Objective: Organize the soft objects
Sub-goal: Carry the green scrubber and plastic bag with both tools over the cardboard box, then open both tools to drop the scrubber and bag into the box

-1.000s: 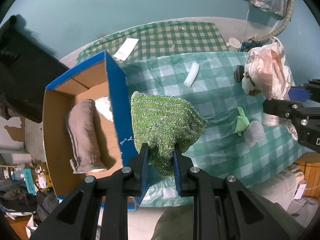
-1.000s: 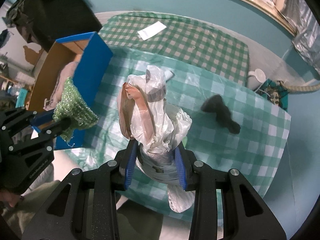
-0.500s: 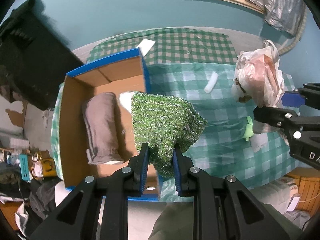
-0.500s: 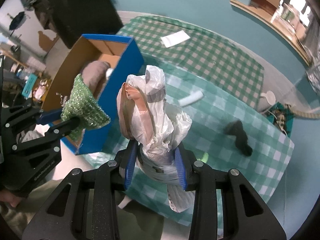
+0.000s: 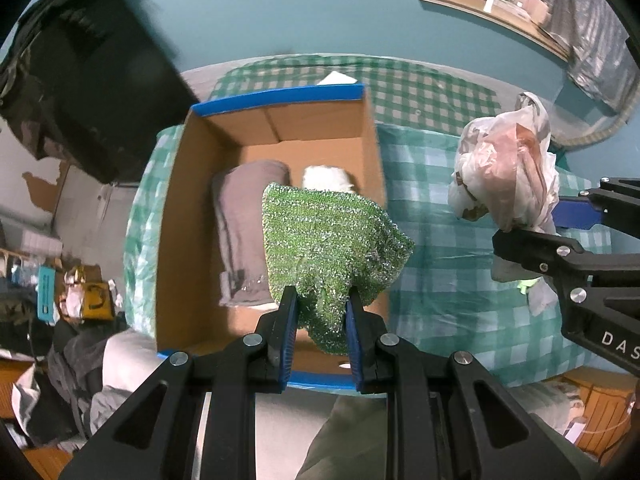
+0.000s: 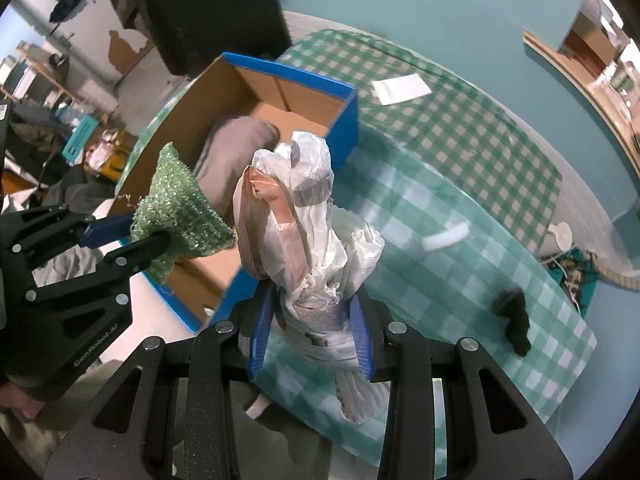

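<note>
My left gripper (image 5: pixel 320 300) is shut on a sparkly green knitted cloth (image 5: pixel 328 240) and holds it above the open blue cardboard box (image 5: pixel 280 96). The box holds a rolled grey cloth (image 5: pixel 240 216) and a white fluffy item (image 5: pixel 326 178). My right gripper (image 6: pixel 316 300) is shut on a bundle of white and pink plastic bags (image 6: pixel 304 216), held in the air just right of the box (image 6: pixel 344 120). The bundle also shows in the left wrist view (image 5: pixel 504 172), and the green cloth in the right wrist view (image 6: pixel 176 208).
A green checkered tablecloth (image 6: pixel 460 208) covers the table. On it lie a white roll (image 6: pixel 446 238), a black soft item (image 6: pixel 514 320) and a white paper (image 6: pixel 400 88). A small green item (image 5: pixel 528 284) lies under the right gripper. Clutter is on the floor at left.
Both grippers have moved left toward the box. The green cloth went from beside the box's right wall to over its inside. The bag bundle came closer to the box.
</note>
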`<state>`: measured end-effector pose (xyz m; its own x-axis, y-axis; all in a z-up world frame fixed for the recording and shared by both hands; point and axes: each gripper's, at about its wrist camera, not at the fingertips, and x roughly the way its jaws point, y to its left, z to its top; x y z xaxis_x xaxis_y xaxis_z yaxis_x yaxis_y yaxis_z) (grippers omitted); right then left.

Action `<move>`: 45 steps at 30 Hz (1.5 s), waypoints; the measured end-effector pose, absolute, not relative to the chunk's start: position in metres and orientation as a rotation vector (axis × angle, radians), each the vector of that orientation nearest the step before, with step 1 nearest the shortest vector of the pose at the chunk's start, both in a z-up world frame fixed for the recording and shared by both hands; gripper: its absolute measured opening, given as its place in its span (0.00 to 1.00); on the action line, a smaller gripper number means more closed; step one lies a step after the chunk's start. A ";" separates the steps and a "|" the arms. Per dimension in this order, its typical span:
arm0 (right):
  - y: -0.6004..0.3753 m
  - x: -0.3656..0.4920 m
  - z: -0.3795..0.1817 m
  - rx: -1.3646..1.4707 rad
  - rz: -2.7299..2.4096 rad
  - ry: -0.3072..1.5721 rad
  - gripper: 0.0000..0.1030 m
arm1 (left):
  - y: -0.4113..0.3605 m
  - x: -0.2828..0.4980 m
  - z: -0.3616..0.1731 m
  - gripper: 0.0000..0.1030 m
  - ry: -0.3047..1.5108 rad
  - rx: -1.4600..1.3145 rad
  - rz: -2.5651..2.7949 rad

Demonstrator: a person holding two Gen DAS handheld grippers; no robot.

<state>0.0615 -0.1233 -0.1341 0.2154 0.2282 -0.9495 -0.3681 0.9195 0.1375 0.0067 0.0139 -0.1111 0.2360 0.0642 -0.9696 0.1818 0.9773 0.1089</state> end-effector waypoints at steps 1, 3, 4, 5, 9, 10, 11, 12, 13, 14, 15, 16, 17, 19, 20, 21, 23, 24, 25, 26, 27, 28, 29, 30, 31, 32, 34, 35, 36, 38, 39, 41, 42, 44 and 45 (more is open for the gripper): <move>-0.119 0.063 -0.134 -0.129 0.422 1.290 0.35 | 0.020 0.008 -0.112 0.22 1.338 0.206 -0.071; -0.108 0.067 -0.136 -0.139 0.436 1.293 0.35 | 0.030 0.011 -0.115 0.22 1.346 0.190 -0.057; -0.104 0.068 -0.137 -0.144 0.442 1.293 0.35 | 0.035 0.012 -0.116 0.22 1.349 0.184 -0.048; -0.097 0.071 -0.139 -0.149 0.449 1.295 0.35 | 0.039 0.013 -0.118 0.22 1.351 0.179 -0.041; -0.078 0.080 -0.143 -0.162 0.468 1.299 0.35 | 0.058 0.018 -0.124 0.22 1.362 0.165 -0.009; -0.074 0.082 -0.144 -0.164 0.472 1.300 0.35 | 0.063 0.020 -0.126 0.22 1.366 0.161 -0.002; -0.068 0.085 -0.145 -0.169 0.479 1.302 0.35 | 0.068 0.022 -0.128 0.22 1.370 0.159 0.006; -0.065 0.086 -0.146 -0.171 0.483 1.303 0.35 | 0.072 0.023 -0.130 0.22 1.372 0.157 0.013; -0.060 0.089 -0.147 -0.174 0.487 1.304 0.35 | 0.077 0.025 -0.132 0.22 1.374 0.156 0.020; -0.058 0.090 -0.147 -0.174 0.489 1.305 0.35 | 0.081 0.026 -0.134 0.22 1.377 0.158 0.028; -0.053 0.093 -0.149 -0.174 0.493 1.308 0.35 | 0.084 0.027 -0.135 0.22 1.379 0.158 0.035; -0.050 0.095 -0.151 -0.172 0.496 1.312 0.35 | 0.089 0.028 -0.137 0.22 1.382 0.155 0.040; -0.048 0.097 -0.152 -0.170 0.496 1.314 0.35 | 0.092 0.029 -0.139 0.22 1.386 0.154 0.044; -0.043 0.101 -0.155 -0.165 0.498 1.323 0.35 | 0.098 0.032 -0.142 0.22 1.393 0.151 0.053; -0.040 0.103 -0.158 -0.158 0.501 1.327 0.35 | 0.100 0.033 -0.144 0.22 1.397 0.149 0.056; -0.038 0.105 -0.160 -0.154 0.502 1.331 0.35 | 0.103 0.034 -0.146 0.22 1.402 0.148 0.060; -0.034 0.109 -0.164 -0.149 0.506 1.341 0.35 | 0.107 0.036 -0.150 0.22 1.410 0.149 0.070; -0.031 0.111 -0.166 -0.148 0.505 1.347 0.35 | 0.109 0.037 -0.151 0.22 1.413 0.153 0.074; -0.029 0.112 -0.168 -0.147 0.505 1.350 0.35 | 0.110 0.038 -0.153 0.22 1.416 0.156 0.078; -0.028 0.113 -0.169 -0.147 0.506 1.353 0.35 | 0.111 0.038 -0.154 0.22 1.418 0.157 0.079; -0.025 0.115 -0.172 -0.145 0.506 1.360 0.35 | 0.113 0.039 -0.156 0.22 1.421 0.157 0.080; -0.024 0.117 -0.174 -0.144 0.506 1.364 0.35 | 0.114 0.040 -0.158 0.22 1.426 0.158 0.080; -0.023 0.117 -0.175 -0.143 0.505 1.366 0.35 | 0.115 0.040 -0.159 0.22 1.429 0.159 0.080; -0.022 0.118 -0.176 -0.143 0.505 1.370 0.35 | 0.116 0.041 -0.161 0.22 1.432 0.159 0.082; -0.020 0.118 -0.177 -0.144 0.506 1.372 0.35 | 0.116 0.042 -0.162 0.22 1.438 0.161 0.086; -0.019 0.119 -0.178 -0.148 0.505 1.371 0.35 | 0.117 0.042 -0.163 0.24 1.443 0.162 0.087; -0.016 0.120 -0.178 -0.152 0.498 1.373 0.36 | 0.118 0.043 -0.163 0.27 1.451 0.162 0.094; -0.015 0.120 -0.177 -0.149 0.497 1.373 0.38 | 0.119 0.043 -0.162 0.27 1.450 0.164 0.098; -0.014 0.120 -0.175 -0.143 0.500 1.370 0.41 | 0.119 0.043 -0.161 0.28 1.446 0.165 0.100; -0.013 0.119 -0.170 -0.151 0.497 1.348 0.55 | 0.120 0.044 -0.160 0.40 1.445 0.169 0.103; -0.012 0.119 -0.168 -0.160 0.491 1.337 0.59 | 0.120 0.044 -0.159 0.48 1.442 0.170 0.104; -0.012 0.119 -0.164 -0.170 0.483 1.323 0.67 | 0.120 0.043 -0.157 0.52 1.429 0.173 0.109; -0.012 0.119 -0.162 -0.173 0.481 1.319 0.67 | 0.119 0.043 -0.156 0.53 1.428 0.176 0.110; -0.012 0.119 -0.160 -0.180 0.484 1.315 0.67 | 0.119 0.042 -0.155 0.58 1.427 0.180 0.111; -0.012 0.118 -0.157 -0.183 0.485 1.312 0.67 | 0.118 0.041 -0.153 0.60 1.423 0.184 0.112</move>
